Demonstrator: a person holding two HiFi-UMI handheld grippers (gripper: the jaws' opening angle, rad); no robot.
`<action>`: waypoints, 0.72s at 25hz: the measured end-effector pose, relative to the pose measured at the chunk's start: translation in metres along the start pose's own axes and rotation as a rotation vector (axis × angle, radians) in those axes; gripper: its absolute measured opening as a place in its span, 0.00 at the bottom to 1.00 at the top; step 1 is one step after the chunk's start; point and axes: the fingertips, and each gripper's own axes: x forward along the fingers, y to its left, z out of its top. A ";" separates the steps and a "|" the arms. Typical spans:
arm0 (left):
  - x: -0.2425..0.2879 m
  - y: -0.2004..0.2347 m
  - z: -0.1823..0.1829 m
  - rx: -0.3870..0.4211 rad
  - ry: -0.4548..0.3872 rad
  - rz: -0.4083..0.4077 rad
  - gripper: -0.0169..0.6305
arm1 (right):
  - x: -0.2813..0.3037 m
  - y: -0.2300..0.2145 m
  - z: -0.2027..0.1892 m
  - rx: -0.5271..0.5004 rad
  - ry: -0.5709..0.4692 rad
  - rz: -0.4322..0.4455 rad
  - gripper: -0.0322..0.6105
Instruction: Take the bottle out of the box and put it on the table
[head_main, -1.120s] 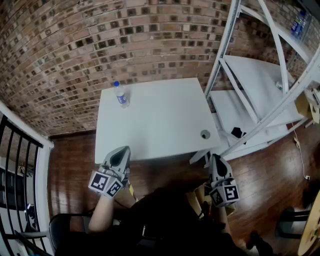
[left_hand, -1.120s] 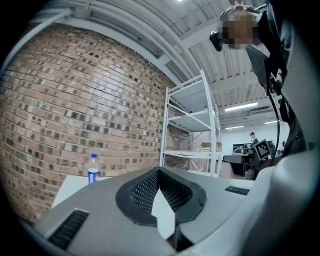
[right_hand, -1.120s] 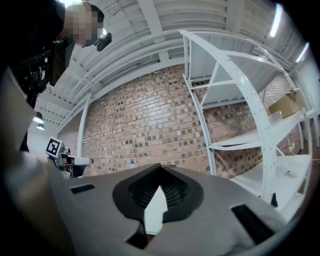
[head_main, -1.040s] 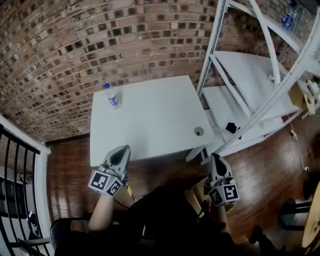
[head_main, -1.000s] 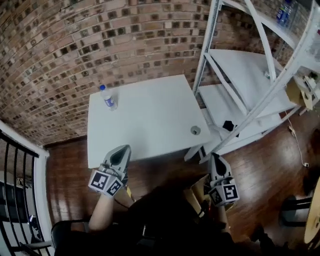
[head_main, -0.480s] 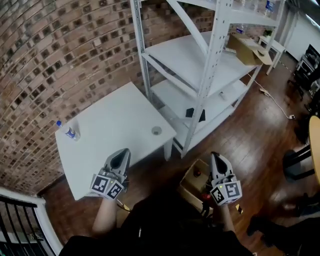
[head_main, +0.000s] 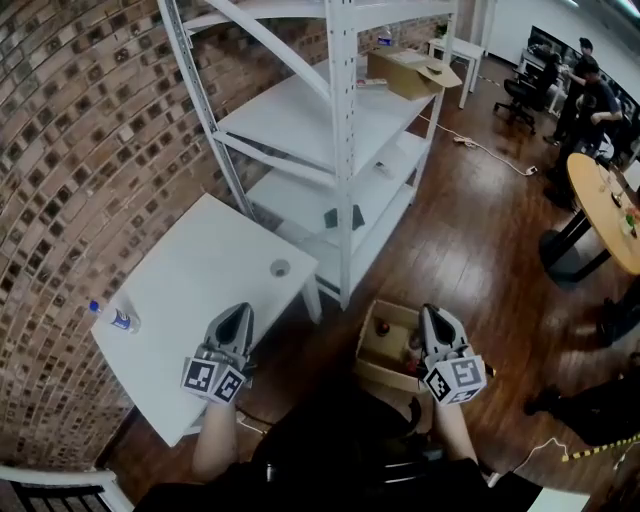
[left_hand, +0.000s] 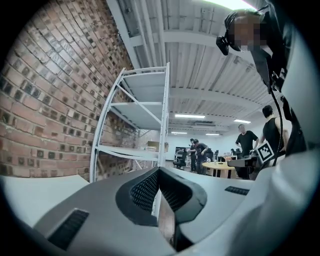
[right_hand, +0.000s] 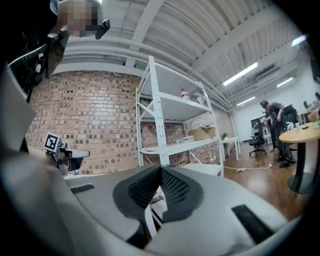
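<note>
Bottle (head_main: 112, 318): a clear bottle with a blue cap and blue label. It sits on the white table (head_main: 190, 290), at the far left corner beside the brick wall (head_main: 70, 150). It is well apart from both grippers.

Left gripper (head_main: 236, 311): in the head view it is held over the near edge of the table and points away from the person. In the left gripper view, the left gripper (left_hand: 160, 170) has its jaws pressed together with nothing between them. The shelf unit is in line beyond the tips.

Round object (head_main: 280, 268): a small grey disc near the right corner of the table. What it is cannot be told.

Shelf unit (head_main: 340, 120): white metal, standing just to the right of the table. A dark flat item lies on its lowest level, and a cardboard carton (head_main: 412, 72) stands at its far end.

Box (head_main: 378, 352): an open cardboard box on the wooden floor (head_main: 470, 250), in front of the person and between the two grippers. A small red-topped item (head_main: 381, 325) shows inside. The rest of the contents are unclear.

Right gripper (head_main: 437, 312): in the head view it is held over the right side of the box. In the right gripper view, the right gripper (right_hand: 161, 167) has its jaws closed and holds nothing.

Round wooden table (head_main: 605, 215): at the far right, with people (head_main: 590, 95) near it in the background.
</note>
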 end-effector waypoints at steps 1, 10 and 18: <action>-0.001 -0.001 -0.002 -0.006 0.000 -0.015 0.03 | -0.009 0.002 -0.004 -0.001 0.007 -0.024 0.05; -0.023 -0.041 -0.016 -0.085 0.033 -0.200 0.03 | -0.101 0.039 -0.004 -0.026 -0.010 -0.169 0.05; -0.034 -0.094 -0.037 -0.108 0.093 -0.380 0.03 | -0.172 0.034 -0.037 0.054 0.010 -0.354 0.05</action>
